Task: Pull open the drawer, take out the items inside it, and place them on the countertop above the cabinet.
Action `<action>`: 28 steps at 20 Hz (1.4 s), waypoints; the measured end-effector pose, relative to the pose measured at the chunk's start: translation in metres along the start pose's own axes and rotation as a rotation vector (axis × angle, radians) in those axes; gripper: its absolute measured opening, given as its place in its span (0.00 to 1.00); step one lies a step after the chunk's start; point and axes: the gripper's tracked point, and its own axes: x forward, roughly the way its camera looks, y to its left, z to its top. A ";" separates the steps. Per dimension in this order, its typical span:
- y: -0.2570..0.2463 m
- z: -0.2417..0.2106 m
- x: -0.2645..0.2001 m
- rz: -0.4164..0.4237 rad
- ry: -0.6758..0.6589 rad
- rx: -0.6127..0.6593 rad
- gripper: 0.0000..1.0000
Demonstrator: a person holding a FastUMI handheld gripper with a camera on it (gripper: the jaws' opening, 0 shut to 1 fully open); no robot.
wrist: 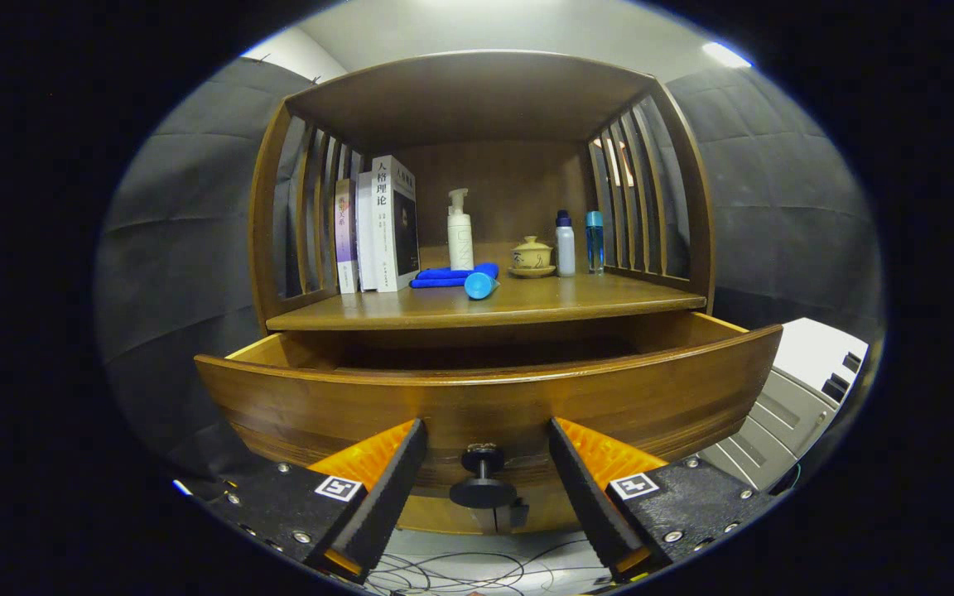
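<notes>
Between the two fingers of the gripper [485,472] sits the drawer knob [483,480], a dark round pull on a short stem, fixed to the middle of the drawer front. The fingers stand apart, one on each side of the knob, with a clear gap on both sides; neither touches it. Tongs state: open, gripping nothing.

The drawer [485,397] is pulled out from the wooden cabinet [477,91], its curved front well forward of the countertop edge. Its interior is in shadow behind the front panel, and its contents cannot be made out from this angle.

On the countertop [527,306] above the drawer, under the cabinet's upper shelf and between its slatted sides, the following items stand:
- a row of upright books [378,228] at the left, against the slats;
- a folded blue cloth [441,276] lying just beside the books;
- a blue cylinder [481,283] lying on its side, touching the cloth, its round end facing the drawer;
- a white pump bottle [460,232], upright, behind the cloth;
- a small lidded cup on a saucer [532,257], right of centre;
- a white bottle with a dark cap [565,244], just beside the cup;
- a slim blue bottle [594,242], near the right slats.

Below the drawer, loose cables [460,571] lie on the floor. A pale cabinet [783,430] stands to the right, beyond the drawer's corner.
</notes>
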 end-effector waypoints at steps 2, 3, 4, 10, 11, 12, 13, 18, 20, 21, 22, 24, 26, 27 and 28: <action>0.000 0.002 0.010 0.001 -0.005 0.001 0.93; 0.000 0.002 0.016 0.000 -0.007 0.001 0.93; 0.000 0.004 0.021 0.000 -0.010 0.003 0.93; -0.001 0.010 0.055 0.006 -0.023 0.003 0.93; -0.002 0.010 0.060 0.007 -0.026 0.000 0.93; -0.002 0.012 0.065 0.009 -0.028 -0.003 0.93; -0.003 0.012 0.070 0.010 -0.029 -0.007 0.93; -0.005 0.016 0.090 0.003 -0.035 -0.043 0.93; -0.005 0.015 0.096 -0.004 -0.045 -0.051 0.94; -0.005 0.015 0.097 -0.012 -0.034 -0.055 0.94; -0.004 0.017 0.098 -0.015 -0.040 -0.060 0.93; -0.004 0.016 0.098 -0.014 -0.038 -0.059 0.93; -0.005 0.016 0.097 -0.012 -0.033 -0.068 0.94; -0.005 0.015 0.096 -0.005 -0.028 -0.079 0.93; -0.004 0.015 0.095 0.009 -0.017 -0.092 0.93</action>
